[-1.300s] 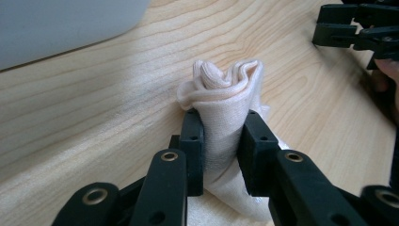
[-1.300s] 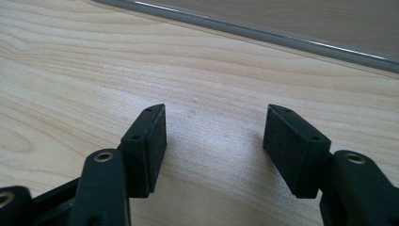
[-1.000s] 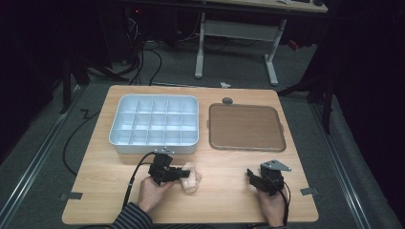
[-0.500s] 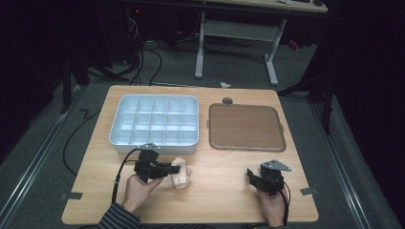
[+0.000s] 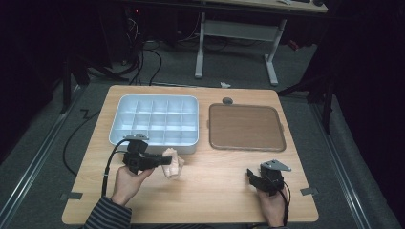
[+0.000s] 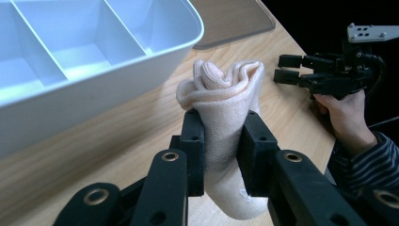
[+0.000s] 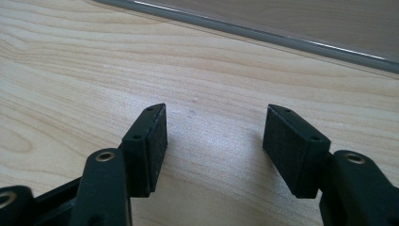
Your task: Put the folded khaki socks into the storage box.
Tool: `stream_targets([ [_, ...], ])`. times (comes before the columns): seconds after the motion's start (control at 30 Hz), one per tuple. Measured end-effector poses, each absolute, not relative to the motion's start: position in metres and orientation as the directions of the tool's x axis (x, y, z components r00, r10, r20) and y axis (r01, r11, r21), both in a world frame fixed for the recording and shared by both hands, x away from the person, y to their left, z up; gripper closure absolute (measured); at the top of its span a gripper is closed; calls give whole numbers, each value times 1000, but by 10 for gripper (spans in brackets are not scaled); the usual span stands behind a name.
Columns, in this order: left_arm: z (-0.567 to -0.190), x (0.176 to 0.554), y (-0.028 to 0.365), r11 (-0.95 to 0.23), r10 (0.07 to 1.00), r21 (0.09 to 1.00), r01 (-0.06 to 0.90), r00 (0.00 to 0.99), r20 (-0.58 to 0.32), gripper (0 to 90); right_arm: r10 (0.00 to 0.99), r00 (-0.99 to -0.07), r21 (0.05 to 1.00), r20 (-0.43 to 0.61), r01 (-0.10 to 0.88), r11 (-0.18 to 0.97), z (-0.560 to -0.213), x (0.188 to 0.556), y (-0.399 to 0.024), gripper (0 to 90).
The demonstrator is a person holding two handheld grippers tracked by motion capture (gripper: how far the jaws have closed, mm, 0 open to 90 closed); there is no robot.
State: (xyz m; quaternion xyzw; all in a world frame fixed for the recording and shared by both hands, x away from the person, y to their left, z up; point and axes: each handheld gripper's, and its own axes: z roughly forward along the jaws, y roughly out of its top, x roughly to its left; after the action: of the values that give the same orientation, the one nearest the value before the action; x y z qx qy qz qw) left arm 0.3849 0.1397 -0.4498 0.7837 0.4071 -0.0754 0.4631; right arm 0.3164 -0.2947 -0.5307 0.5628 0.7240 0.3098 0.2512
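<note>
Left gripper [image 6: 221,141]: fingers [image 6: 194,141] clenched on a rolled pale sock [image 6: 221,99], bundle sticking out beyond the pads, just beside the white compartment tray [image 6: 94,56] (front wall). Right gripper [image 7: 214,136]: fingers [image 7: 150,136] spread, nothing between, low over the bare counter [image 7: 70,70].

— How many grippers were there?
— Two: the left gripper [image 5: 165,161] and the right gripper [image 5: 249,173].
— And rolled socks?
— One pale sock roll [image 6: 221,108].
— Bins?
— One white divided bin [image 5: 155,119], with four rows of four compartments, sixteen in all.
— Anything else on the table [image 5: 215,191]?
— One brown tray [image 5: 246,127], and one small grey round thing [image 5: 227,100] behind it.
</note>
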Motion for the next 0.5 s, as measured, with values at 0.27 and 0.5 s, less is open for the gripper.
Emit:
stream_targets([
  [0.27,-437,398,152,-222,585,674,705,649,-486,745,971,-240,730,-16,660,176,-531,316,-295,403],
  [0.5,-429,416,165,-194,593,670,716,630,-502,745,971,-240,730,-16,660,175,-531,316,-295,402],
])
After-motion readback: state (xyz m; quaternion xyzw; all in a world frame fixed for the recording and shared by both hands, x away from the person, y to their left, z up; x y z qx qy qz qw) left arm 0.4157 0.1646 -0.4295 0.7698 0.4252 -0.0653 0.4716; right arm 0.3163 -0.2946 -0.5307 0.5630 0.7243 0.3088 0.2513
